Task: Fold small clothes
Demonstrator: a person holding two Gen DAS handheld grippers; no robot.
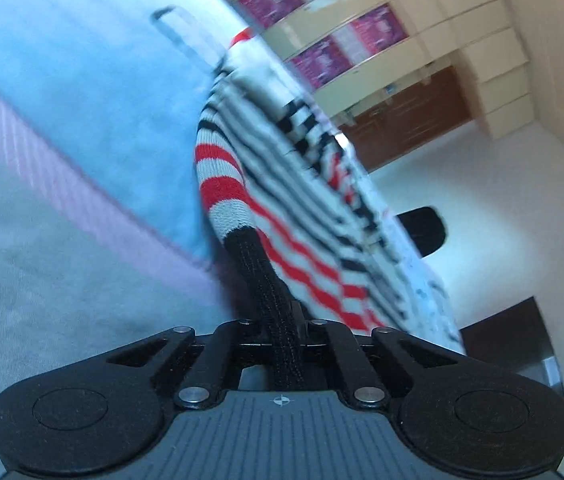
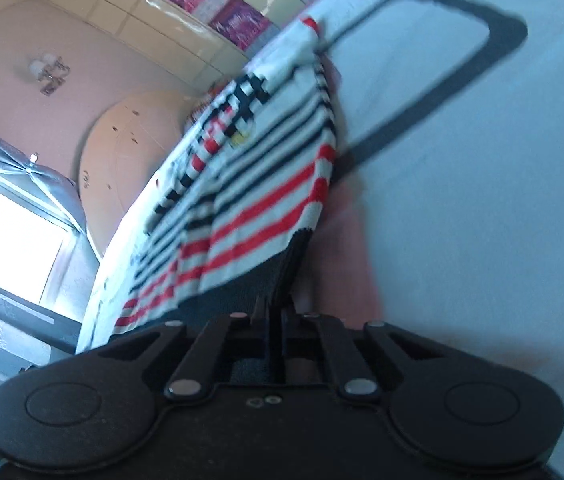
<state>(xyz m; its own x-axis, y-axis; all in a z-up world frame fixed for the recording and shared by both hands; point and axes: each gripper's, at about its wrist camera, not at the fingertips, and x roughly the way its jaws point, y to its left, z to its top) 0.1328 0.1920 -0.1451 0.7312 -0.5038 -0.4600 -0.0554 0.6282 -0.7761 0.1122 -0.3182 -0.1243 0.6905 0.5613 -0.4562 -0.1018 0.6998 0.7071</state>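
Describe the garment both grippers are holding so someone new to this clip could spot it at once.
Start from the pale blue-white cloth surface marked with a dark rectangle outline. Lying across it is the striped knit sweater, pinched at its black ribbed hem by the left gripper and right gripper. Only it carries red, black and white stripes.

The striped garment (image 1: 282, 208) hangs between the left tool (image 1: 284, 344) and right tool (image 2: 276, 320), above the sheet (image 1: 62, 120).
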